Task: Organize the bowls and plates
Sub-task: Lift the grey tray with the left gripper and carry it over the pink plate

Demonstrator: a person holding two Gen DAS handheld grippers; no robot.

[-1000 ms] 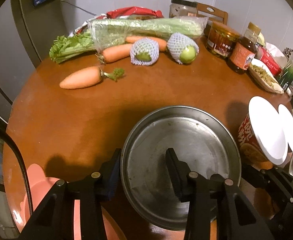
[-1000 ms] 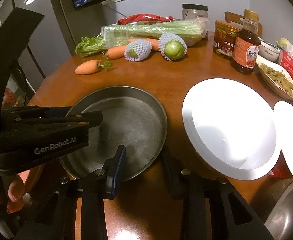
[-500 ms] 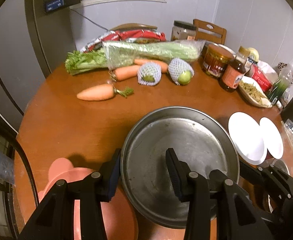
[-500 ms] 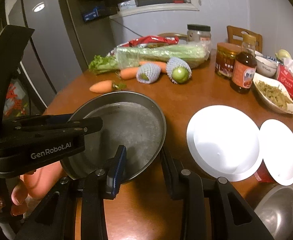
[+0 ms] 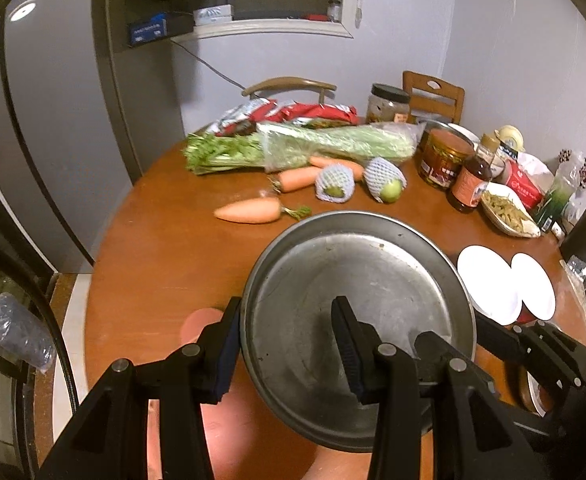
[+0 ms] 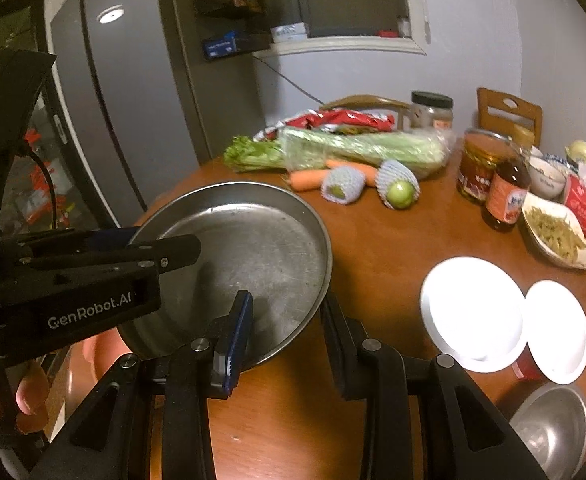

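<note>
Both hand-held grippers (image 5: 289, 344) (image 6: 287, 332) clamped, angled downward

"GenRobot.AI" in white on the black left tool (image 6: 93, 256), other labels unreadable

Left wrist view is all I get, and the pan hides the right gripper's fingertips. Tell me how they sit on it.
Observer: The right gripper straddles the near rim of the metal pan, with the blue-padded finger inside and the other outside.
Operator: Report what sits nearer than the small white plate; the gripper body blocks it here.
Observer: A steel bowl stands upright on the table, just in front of that plate.
Operator: Now say what holds the left gripper.
Observer: A person's hand; its fingers curl round the handle at the lower left.
</note>
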